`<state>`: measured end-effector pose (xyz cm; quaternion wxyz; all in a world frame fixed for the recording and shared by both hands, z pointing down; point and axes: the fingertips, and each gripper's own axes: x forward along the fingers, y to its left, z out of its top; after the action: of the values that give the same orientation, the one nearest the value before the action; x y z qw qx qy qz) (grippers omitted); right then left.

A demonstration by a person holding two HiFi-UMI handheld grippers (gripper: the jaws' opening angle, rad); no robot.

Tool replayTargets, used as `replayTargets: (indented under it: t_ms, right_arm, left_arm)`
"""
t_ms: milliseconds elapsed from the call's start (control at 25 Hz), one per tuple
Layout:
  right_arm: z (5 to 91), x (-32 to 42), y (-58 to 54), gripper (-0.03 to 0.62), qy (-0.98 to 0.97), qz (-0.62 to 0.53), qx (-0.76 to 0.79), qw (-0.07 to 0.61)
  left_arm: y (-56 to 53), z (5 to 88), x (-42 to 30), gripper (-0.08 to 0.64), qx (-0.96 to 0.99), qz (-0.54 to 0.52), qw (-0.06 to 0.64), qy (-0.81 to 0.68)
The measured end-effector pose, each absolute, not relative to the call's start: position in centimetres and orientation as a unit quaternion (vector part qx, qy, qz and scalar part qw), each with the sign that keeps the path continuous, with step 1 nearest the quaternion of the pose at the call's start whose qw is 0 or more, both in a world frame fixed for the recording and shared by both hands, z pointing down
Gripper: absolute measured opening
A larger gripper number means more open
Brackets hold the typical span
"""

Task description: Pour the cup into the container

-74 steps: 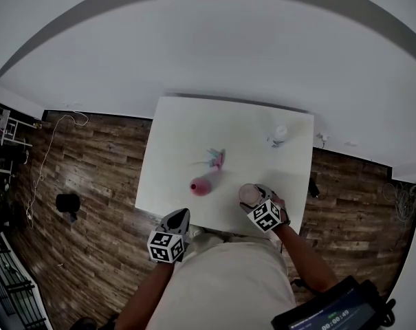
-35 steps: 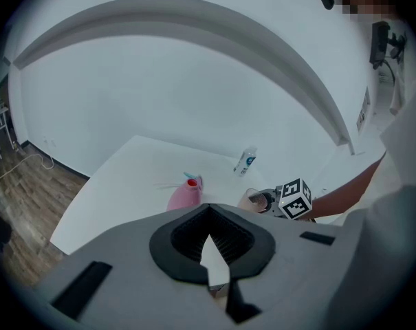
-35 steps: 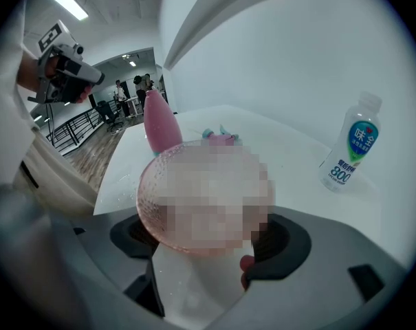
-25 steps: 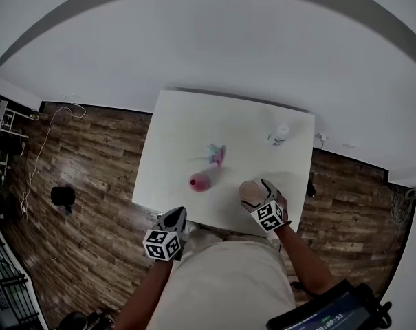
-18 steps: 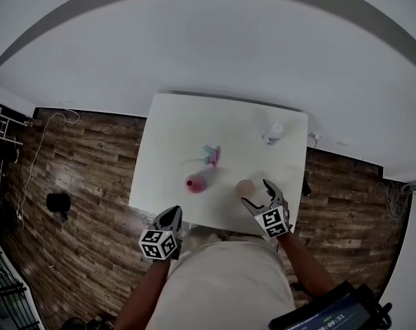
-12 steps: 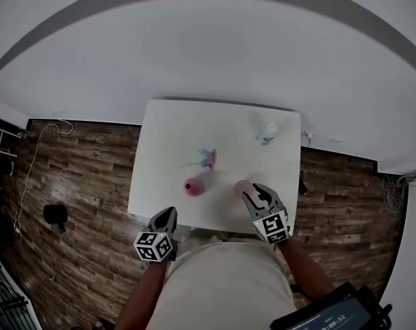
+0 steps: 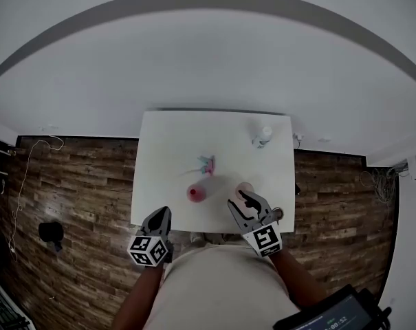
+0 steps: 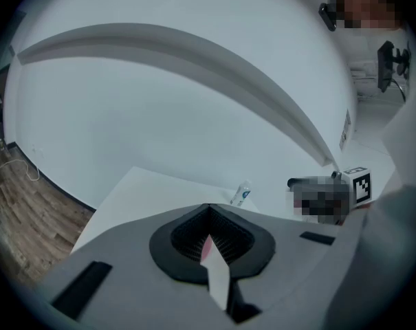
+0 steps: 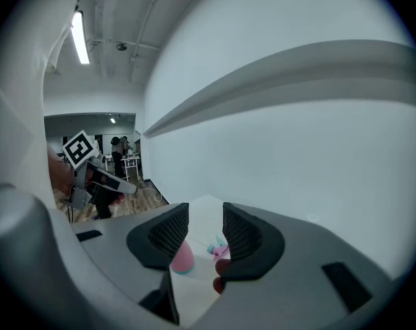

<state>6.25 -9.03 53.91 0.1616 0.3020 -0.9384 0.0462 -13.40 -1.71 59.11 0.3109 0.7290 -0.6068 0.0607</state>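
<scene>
Head view: right claw [image 7: 241, 200], jaws just narrowing on nothing, is hovering by the free-standing tan cup [image 7: 245, 186], seemingly finished; left claw [image 7: 161, 214] is idling, pinched together.

My left tongs [image 7: 163, 214] and right tongs [image 7: 241, 199] are grey with black ribbed pads [image 9: 168, 234], and their marker cubes [image 7: 150, 251] are black-and-white squares. Worktop [image 7: 159, 177] is plain white, floor [image 7: 70, 184] is brown wood planks. Cup [image 7: 196, 193] is pink with a teal base, container [image 7: 245, 186] dull pinkish-brown, bottle [image 7: 262, 136] white with a blue label.
</scene>
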Motion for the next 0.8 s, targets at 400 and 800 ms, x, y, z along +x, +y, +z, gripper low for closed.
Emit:
replayTargets:
  t_ms: [400, 800]
  right_arm:
    - [51.6, 1.6, -6.2, 0.142, -0.943, 0.015, 0.290, 0.164]
    - [52.3, -0.1, -6.0, 0.109, -0.940, 0.015, 0.291, 0.176]
  left_arm:
    - [-3.0, 56.5, -14.0, 0.008, 0.765, 0.036, 0.275, -0.582]
    - [-3.5, 56.8, -15.3, 0.008, 0.772, 0.032, 0.274, -0.572]
